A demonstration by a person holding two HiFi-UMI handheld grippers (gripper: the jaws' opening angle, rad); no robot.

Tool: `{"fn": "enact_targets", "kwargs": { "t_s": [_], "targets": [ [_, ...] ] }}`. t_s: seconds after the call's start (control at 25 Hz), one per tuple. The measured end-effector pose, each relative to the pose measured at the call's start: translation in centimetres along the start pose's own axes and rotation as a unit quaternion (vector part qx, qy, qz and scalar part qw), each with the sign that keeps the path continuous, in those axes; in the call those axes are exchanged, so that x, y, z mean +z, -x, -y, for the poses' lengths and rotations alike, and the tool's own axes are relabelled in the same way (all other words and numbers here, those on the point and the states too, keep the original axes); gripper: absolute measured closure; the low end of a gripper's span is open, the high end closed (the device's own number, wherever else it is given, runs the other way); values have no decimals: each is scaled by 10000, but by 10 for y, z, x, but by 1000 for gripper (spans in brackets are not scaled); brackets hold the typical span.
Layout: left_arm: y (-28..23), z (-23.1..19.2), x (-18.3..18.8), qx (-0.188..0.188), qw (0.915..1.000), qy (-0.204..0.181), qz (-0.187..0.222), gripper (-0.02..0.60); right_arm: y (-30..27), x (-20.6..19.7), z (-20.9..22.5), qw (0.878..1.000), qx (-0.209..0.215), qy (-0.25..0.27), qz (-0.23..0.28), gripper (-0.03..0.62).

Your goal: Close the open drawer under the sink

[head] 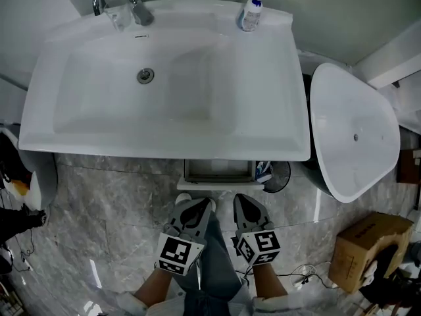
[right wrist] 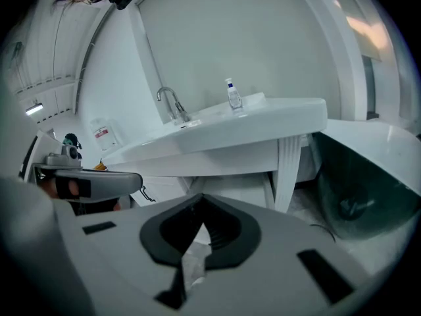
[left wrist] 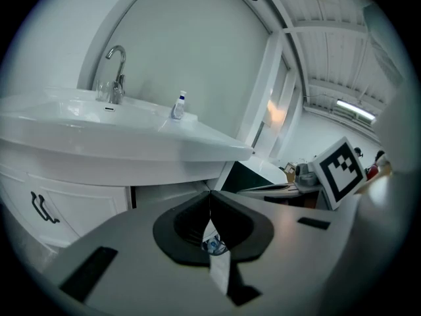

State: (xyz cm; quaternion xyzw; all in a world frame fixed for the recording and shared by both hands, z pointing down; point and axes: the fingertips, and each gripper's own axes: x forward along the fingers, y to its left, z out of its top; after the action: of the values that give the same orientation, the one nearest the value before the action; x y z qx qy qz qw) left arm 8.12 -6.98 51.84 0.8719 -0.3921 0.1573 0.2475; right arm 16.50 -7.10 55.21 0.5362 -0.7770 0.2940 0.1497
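Drawer (head: 218,172) sticks out under sink (head: 164,147) at its 6 o'clock edge. Left hand-held gripper (head: 197,209) & right hand-held gripper (head: 247,206): jaws together, empty, near drawer front. Risk: uneven push skews drawer; tips slip off.

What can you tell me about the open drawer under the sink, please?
The drawer is white, with a flat front panel and a greyish inside that looks mostly bare. It stands pulled partway out from under the white sink's front edge, level. The shut left gripper and right gripper hang just before its panel; contact cannot be told.
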Motion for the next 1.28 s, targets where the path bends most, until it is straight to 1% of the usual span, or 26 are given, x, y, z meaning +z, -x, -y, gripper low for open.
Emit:
{"fn": "enact_targets", "kwargs": {
  "t_s": [0.12,0.44,0.68,0.92,1.12,1.28],
  "targets": [
    [-6,-5,-18,64,10000,11,-62,565,-8,-16,5,10000,13,4,-34,585],
    [-25,-20,-54,133,9995,-186,-197,565,-27,-52,17,9998,83,56,-149,585],
    [-37,-26,-79,162,9987,-292,-384,565,-38,-79,28,9993,-15,62,-373,585],
    [-47,-34,-103,249,9979,-235,-556,565,-50,-101,37,9986,-107,55,-512,585],
    [-59,-43,-122,319,9962,-385,-719,565,-63,-114,46,9987,-178,-69,-471,585],
    [-67,-47,-129,328,9959,-444,-719,565,-71,-116,49,9990,-236,-115,-363,585]
  ]
}}
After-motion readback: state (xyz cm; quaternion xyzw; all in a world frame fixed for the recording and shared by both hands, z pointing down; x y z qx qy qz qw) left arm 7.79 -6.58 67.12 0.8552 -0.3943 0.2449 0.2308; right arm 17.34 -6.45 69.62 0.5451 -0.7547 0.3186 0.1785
